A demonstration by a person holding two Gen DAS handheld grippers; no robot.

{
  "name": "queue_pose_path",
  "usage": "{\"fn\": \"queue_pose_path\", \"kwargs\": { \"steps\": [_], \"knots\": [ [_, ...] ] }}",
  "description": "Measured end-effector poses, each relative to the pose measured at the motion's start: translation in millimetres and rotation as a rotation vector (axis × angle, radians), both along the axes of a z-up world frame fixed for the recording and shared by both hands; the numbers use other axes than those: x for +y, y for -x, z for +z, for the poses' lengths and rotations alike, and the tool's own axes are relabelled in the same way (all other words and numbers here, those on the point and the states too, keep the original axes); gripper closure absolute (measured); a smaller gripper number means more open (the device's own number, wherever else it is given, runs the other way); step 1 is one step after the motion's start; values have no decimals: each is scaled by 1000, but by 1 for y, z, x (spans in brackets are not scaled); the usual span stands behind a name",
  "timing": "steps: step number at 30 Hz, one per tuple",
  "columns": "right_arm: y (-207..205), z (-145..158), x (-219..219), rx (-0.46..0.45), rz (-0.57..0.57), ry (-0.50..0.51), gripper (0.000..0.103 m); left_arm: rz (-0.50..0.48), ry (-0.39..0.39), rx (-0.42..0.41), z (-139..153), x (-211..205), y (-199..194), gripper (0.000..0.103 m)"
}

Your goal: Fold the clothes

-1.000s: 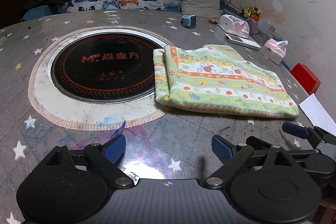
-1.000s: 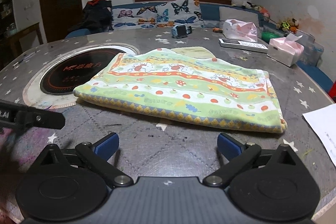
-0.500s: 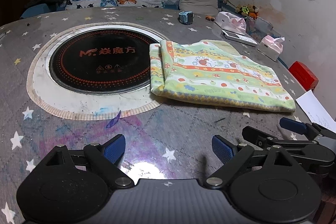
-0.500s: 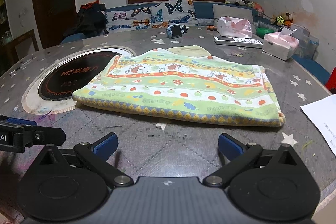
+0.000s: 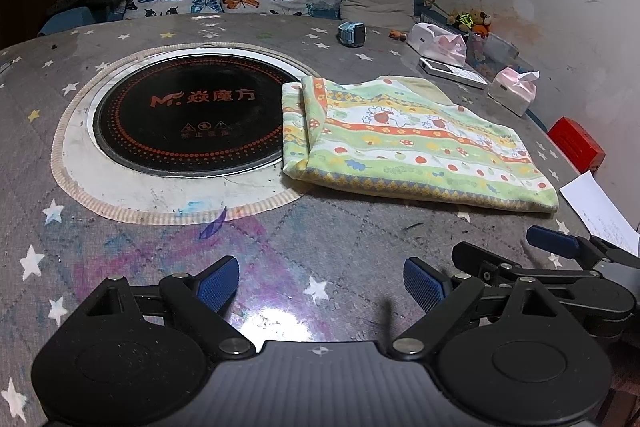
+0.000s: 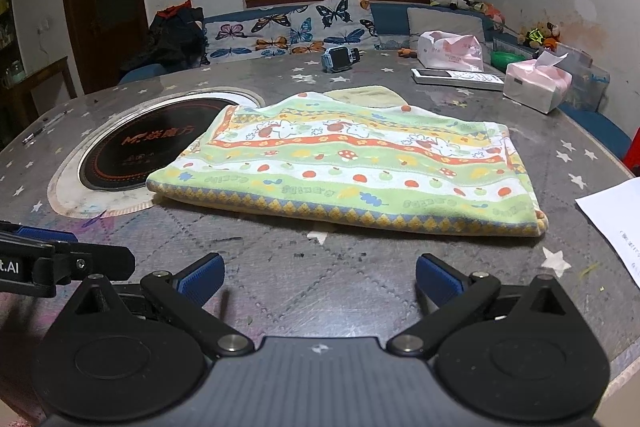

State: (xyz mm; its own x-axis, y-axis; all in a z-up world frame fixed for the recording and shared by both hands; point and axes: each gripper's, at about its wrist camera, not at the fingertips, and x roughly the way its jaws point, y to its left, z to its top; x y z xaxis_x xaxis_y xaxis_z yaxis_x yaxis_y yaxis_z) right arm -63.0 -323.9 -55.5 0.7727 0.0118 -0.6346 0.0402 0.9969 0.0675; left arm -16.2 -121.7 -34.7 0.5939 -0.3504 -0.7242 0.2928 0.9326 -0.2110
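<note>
Left gripper [image 5: 320, 283] and right gripper [image 6: 320, 279]: both spread, empty, drawn back toward lower frame; folded patterned cloth [image 6: 352, 171] left centre-frame, fold apparently finished.

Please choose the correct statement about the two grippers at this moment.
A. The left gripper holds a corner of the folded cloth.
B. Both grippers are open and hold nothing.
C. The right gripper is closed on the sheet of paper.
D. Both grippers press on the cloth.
B: the left gripper and the right gripper each have their jaws spread wide over bare table, short of the folded patterned cloth.
</note>
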Motion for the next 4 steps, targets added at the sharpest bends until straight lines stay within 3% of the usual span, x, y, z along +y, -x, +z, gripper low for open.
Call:
{"fn": "queue_pose_path", "kwargs": {
  "steps": [4],
  "knots": [
    [1,0,-1,-3,-5,-4,0,1,-4,0,0,0,1,12]
  ]
}}
